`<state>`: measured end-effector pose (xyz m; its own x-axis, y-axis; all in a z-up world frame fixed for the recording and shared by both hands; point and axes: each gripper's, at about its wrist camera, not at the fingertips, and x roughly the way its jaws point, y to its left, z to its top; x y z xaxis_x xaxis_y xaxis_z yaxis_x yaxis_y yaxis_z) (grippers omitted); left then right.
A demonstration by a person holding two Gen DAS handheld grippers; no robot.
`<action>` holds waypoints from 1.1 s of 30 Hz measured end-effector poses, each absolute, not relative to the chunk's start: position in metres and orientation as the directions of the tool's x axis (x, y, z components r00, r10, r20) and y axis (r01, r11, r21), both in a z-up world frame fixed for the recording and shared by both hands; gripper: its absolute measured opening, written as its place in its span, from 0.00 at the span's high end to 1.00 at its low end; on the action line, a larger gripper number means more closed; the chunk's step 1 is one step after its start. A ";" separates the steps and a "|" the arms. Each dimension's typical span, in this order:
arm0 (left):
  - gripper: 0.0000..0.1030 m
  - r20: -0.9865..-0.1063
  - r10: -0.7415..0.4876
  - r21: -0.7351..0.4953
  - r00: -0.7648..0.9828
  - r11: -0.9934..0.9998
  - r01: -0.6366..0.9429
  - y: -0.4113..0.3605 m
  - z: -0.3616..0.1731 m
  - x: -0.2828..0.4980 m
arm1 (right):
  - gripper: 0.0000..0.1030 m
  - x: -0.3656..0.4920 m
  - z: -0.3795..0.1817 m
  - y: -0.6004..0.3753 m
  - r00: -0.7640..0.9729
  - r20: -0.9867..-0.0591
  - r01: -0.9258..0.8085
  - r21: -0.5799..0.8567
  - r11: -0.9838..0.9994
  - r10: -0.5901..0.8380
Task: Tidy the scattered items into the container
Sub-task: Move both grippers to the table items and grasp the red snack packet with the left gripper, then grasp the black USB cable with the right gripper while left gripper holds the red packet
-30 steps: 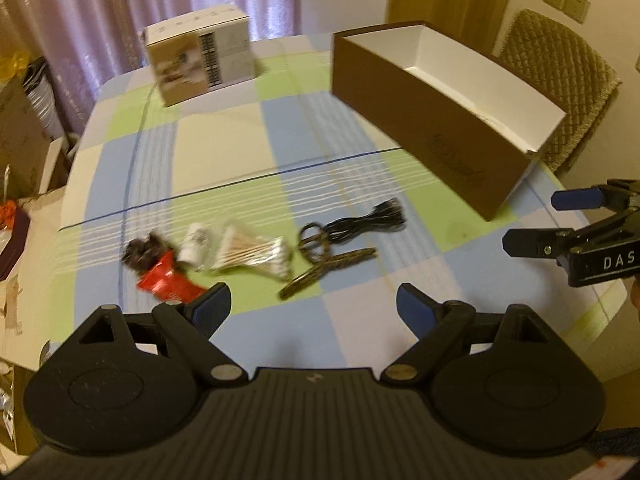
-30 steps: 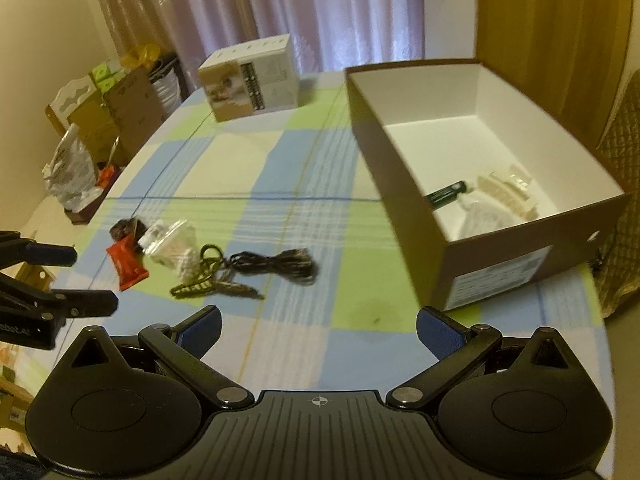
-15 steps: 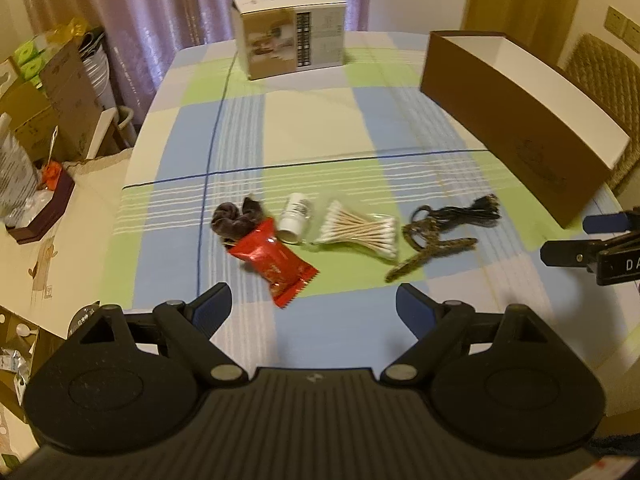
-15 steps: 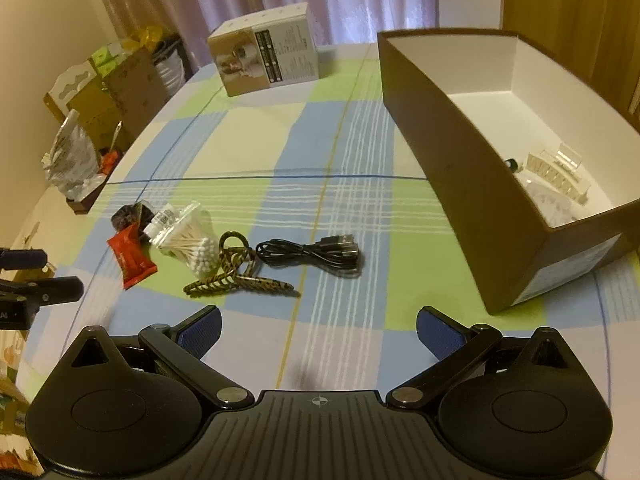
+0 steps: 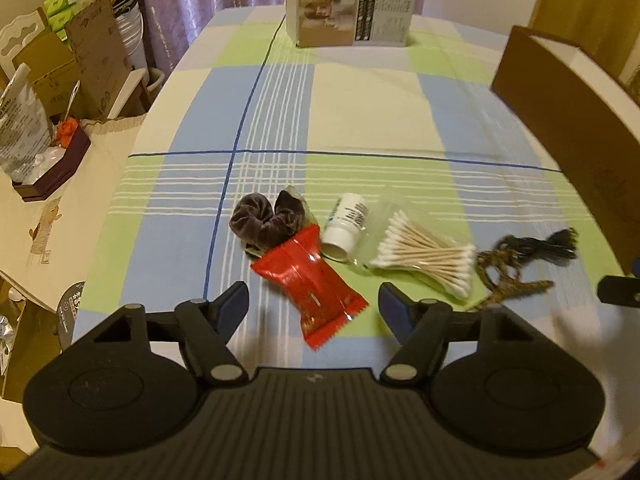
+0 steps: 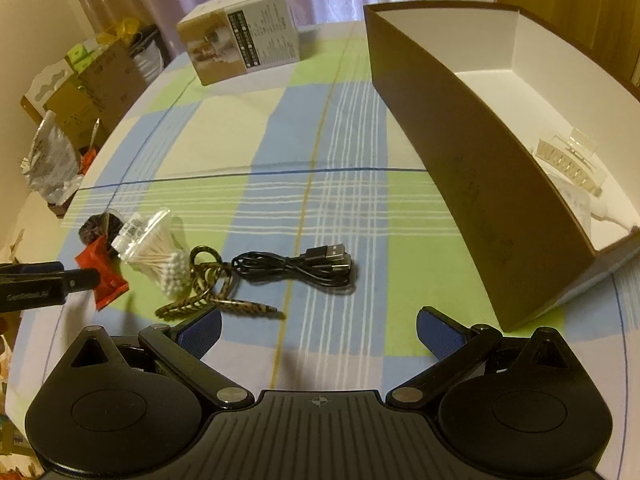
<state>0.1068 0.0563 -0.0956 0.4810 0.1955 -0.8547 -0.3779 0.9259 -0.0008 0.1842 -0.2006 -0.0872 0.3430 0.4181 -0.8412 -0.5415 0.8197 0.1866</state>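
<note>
My left gripper (image 5: pixel 313 305) is open, its fingers straddling the near end of a red snack packet (image 5: pixel 308 276). Behind the packet lie a dark velvet scrunchie (image 5: pixel 266 220), a small white bottle (image 5: pixel 346 224), a bag of cotton swabs (image 5: pixel 426 256), a leopard hair claw (image 5: pixel 506 276) and a black USB cable (image 5: pixel 548 244). My right gripper (image 6: pixel 318 326) is open and empty, low over the cloth just before the cable (image 6: pixel 296 268) and the claw (image 6: pixel 216 292). The brown box (image 6: pixel 480 184) with a white inside stands to the right and holds a clear hair clip (image 6: pixel 568 160).
A printed carton (image 5: pixel 350 8) stands at the far end of the checked tablecloth (image 5: pixel 360 112). Cardboard boxes and bags (image 5: pixel 48 92) crowd the floor beyond the table's left edge. The left gripper's tip (image 6: pixel 44 280) shows at the left of the right wrist view.
Both grippers have come down and forward toward the row of items. The left one swung left onto the red packet. The right one closed in on the cable and claw.
</note>
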 end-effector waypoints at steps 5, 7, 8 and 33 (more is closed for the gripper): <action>0.37 -0.869 0.210 0.011 0.448 0.913 -0.408 0.063 -0.111 0.123 | 0.02 0.194 -0.095 -0.195 0.328 -0.853 -0.530 0.190 0.827 0.406; 0.42 -0.875 0.213 0.014 0.435 0.909 -0.416 0.066 -0.116 0.127 | 0.02 0.197 -0.097 -0.193 0.324 -0.855 -0.524 0.194 0.830 0.404; 0.46 -0.879 0.210 0.014 0.429 0.909 -0.417 0.067 -0.119 0.128 | 0.02 0.198 -0.099 -0.192 0.322 -0.856 -0.521 0.196 0.831 0.404; 0.77 -0.891 0.128 -0.056 0.435 0.921 -0.385 0.083 -0.121 0.121 | 0.03 0.214 -0.135 -0.136 0.350 -0.847 -0.548 0.162 0.820 0.401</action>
